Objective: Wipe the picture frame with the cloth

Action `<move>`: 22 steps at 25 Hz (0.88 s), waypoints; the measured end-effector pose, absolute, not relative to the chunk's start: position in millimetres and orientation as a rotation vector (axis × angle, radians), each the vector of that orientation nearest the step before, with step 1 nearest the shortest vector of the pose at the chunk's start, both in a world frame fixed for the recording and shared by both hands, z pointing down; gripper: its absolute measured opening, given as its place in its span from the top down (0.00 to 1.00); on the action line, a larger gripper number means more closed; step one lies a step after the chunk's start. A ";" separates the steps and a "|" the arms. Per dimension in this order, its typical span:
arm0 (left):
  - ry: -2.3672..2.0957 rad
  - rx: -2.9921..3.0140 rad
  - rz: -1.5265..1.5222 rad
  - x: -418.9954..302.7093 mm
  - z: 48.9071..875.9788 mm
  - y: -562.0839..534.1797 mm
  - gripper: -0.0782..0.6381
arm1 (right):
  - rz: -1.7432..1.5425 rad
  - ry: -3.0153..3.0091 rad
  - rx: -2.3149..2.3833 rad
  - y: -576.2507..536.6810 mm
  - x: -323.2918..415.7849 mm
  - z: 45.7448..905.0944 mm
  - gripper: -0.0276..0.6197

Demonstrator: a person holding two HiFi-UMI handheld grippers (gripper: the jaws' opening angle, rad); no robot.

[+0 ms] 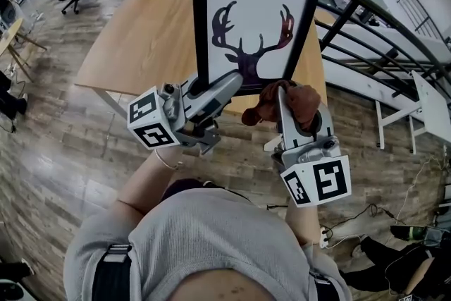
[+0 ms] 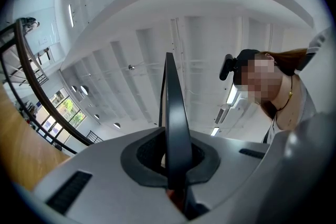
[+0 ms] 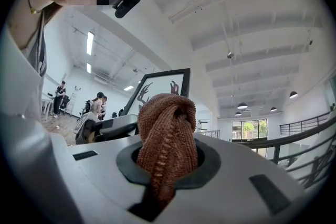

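The left tool (image 1: 235,83) is clamped narrow on the bottom edge of the picture frame (image 1: 254,10). The frame stands upright above its jaws and shows edge-on in the left gripper view as a thin dark bar rising from between them. The right tool (image 1: 294,108) is closed on the brown cloth (image 1: 271,106), a bunched wad that bulges out past its tips. The frame's lower right corner lies just ahead of that wad and a little to its left; it is near, but I cannot tell whether they touch. The table (image 1: 148,39) lies beyond both tools, behind the frame. The step in hand looks like bringing the cloth onto the frame to wipe it. To do it well, the soft wad rather than the hard jaw tips should meet the glass, and only lightly. The frame is pinched along one edge alone, so a firm push high up would likely lever it in the left tool's grip. Strokes are best run across the face and along the black border, with the left tool bracing against each pass and tilting the face toward the cloth.
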State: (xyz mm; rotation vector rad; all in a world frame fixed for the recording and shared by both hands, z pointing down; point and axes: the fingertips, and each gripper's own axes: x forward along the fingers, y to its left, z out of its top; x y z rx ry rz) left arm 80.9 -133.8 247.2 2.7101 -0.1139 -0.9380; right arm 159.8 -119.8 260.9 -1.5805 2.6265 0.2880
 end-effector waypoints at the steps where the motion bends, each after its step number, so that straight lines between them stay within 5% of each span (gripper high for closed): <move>1: -0.115 2.707 -0.940 80.5 246.8 -133.7 0.86 | 0.284 2.629 -1.579 -119.3 159.5 261.6 0.87; 22: -0.217 2.626 -0.851 82.2 270.1 -151.4 0.86 | 0.109 2.729 -1.601 -120.1 165.9 305.8 0.87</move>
